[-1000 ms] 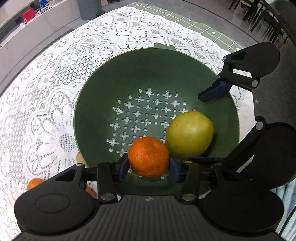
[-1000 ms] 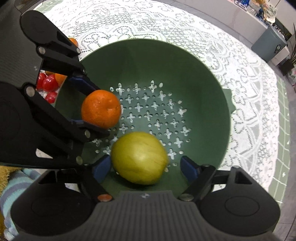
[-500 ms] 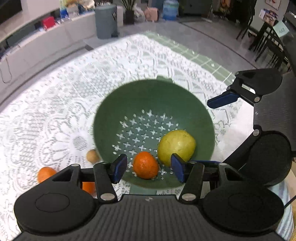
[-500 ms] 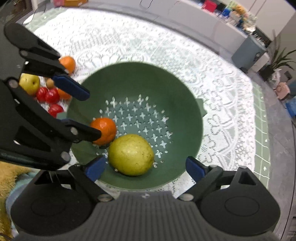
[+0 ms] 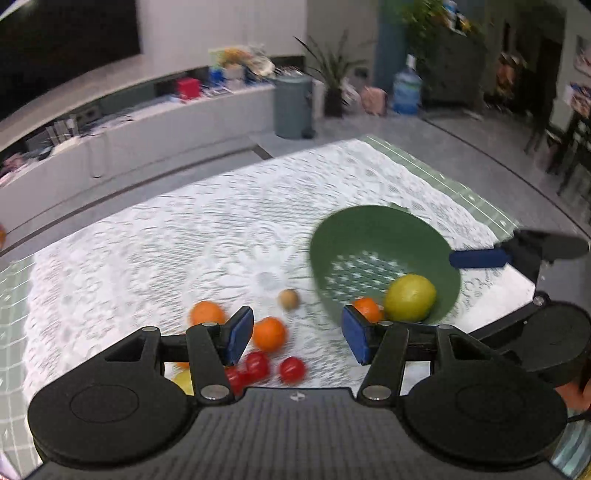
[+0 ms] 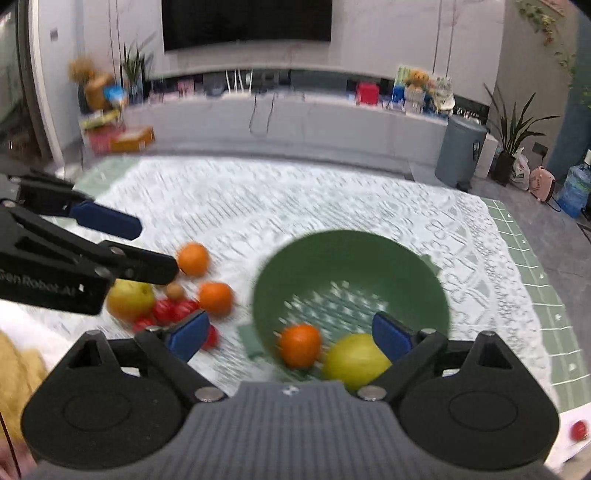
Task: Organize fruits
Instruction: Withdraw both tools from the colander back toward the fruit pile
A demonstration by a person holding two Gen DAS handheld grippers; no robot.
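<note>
Evenly lit indoors, motion-blurred, edges perhaps bowed by fisheye.

A home living room; wall television (image 6: 246, 22), low media console (image 6: 280, 114), potted plants (image 6: 511, 136), lace-covered table (image 6: 332, 206).

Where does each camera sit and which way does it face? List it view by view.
Left wrist: sits on the left tool, faces down across the lace cloth at loose fruit; the right tool shows at the right edge.
Right wrist: sits on the right tool, faces the green colander; the left tool shows at the left.
Shared: colander, its orange and yellow-green fruit.
</note>
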